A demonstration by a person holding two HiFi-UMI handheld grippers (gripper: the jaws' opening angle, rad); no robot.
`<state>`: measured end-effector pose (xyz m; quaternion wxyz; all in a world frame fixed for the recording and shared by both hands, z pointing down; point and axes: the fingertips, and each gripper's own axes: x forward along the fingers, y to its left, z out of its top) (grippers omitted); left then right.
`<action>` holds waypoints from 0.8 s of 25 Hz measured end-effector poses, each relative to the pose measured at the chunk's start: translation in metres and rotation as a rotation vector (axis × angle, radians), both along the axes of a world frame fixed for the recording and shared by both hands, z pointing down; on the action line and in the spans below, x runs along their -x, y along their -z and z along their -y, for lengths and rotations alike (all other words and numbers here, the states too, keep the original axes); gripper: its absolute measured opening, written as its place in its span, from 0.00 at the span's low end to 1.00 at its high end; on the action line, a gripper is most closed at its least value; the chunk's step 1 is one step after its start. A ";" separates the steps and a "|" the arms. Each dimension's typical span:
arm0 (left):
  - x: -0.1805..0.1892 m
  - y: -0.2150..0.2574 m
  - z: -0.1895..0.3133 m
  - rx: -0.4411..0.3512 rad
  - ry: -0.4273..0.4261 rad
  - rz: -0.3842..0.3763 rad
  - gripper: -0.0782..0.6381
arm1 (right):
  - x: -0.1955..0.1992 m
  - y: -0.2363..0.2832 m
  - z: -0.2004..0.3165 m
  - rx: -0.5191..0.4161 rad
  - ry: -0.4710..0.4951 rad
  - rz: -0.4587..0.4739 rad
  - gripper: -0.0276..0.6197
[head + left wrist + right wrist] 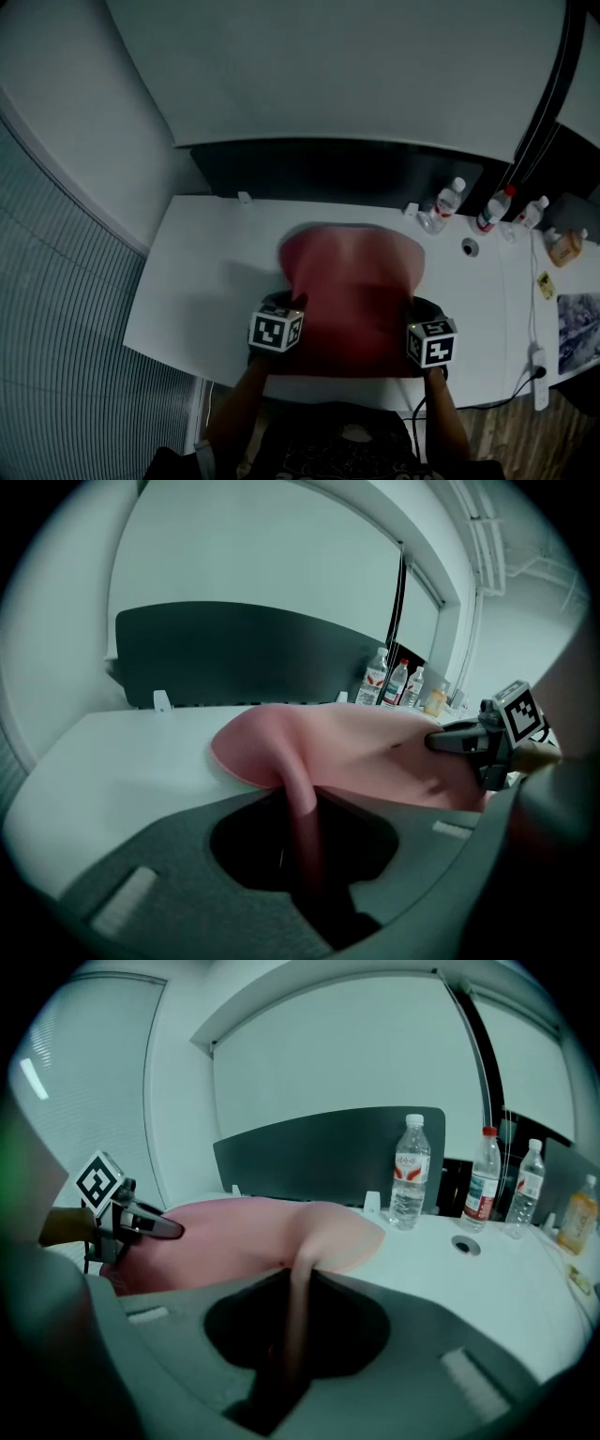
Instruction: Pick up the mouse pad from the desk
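Pinched at both near corners, soft pink fabric mouse pad (352, 281) between nearly closed jaws of left gripper (305, 832) and right gripper (291, 1330), draped over flat white desk (202, 281).

The mouse pad (352, 286) is pink, and darker red in the dim light of the head view. The desk (197, 281) is white. The left gripper (305, 827) and the right gripper (291, 1326) are grey. Their marker cubes (276, 330) have black and white squares (like little puzzles). The back screen (328, 169) is almost black. The wall (328, 66) is pale grey. The first bottle (410, 1171) has a white cap and a red and white label. The middle bottle (484, 1180) has a red cap. The small bottle (577, 1213) is orange. The blinds (56, 309) have thin grey stripes. The floor (497, 436) is brown wood.
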<state>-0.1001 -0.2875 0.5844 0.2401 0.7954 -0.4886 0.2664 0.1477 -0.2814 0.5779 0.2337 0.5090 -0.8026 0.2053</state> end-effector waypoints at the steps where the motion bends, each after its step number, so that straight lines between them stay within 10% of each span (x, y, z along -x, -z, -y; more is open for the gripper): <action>1: 0.001 0.004 0.001 -0.007 0.005 -0.003 0.20 | 0.001 0.004 0.001 -0.009 0.000 0.004 0.12; 20: -0.001 0.138 0.029 -0.306 0.042 -0.025 0.20 | 0.013 0.134 0.031 -0.322 -0.004 0.007 0.12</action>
